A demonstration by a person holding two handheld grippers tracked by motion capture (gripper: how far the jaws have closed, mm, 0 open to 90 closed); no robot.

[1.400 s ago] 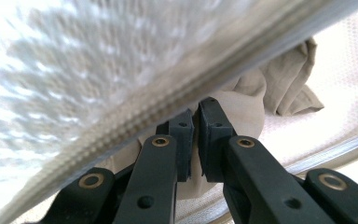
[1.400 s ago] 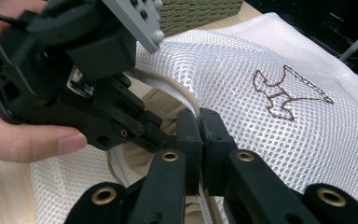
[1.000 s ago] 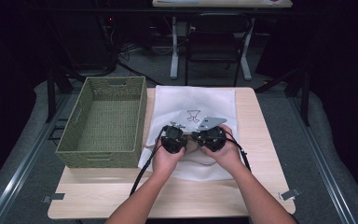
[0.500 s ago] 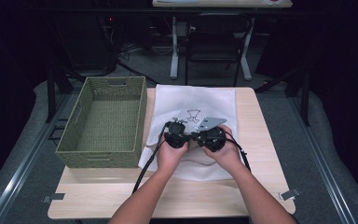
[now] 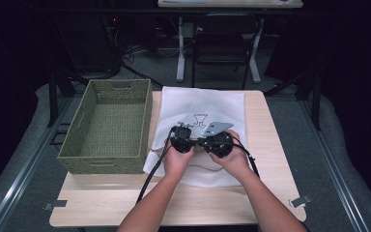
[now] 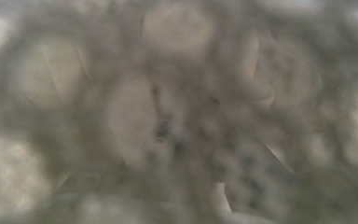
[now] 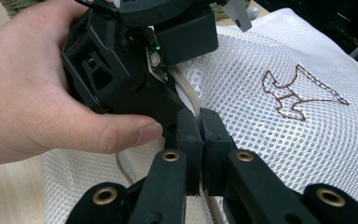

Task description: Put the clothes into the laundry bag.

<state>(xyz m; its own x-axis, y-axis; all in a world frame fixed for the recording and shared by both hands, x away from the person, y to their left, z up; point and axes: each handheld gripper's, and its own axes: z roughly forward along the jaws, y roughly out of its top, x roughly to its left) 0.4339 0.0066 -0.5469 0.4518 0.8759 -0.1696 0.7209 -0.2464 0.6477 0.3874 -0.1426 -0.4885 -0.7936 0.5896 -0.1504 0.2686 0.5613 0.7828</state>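
A white mesh bag with a brown stitched figure lies flat on the wooden table. Both grippers meet over its middle, tips facing each other. In the right gripper view my right gripper is shut on a beige seam strip of the mesh bag. That strip runs up into my left gripper, held in a hand close beside it. Mesh lies right against the lens in the left gripper view, blurring it. From above, the left gripper and right gripper nearly touch.
A green woven basket stands with nothing in it on the table's left side, right beside the bag. Bare wood runs along the front edge and the right side. Beyond the far edge stand a dark chair and desk legs.
My left gripper has shifted slightly away from the person and toward the right gripper. The right gripper and the bag have stayed put.
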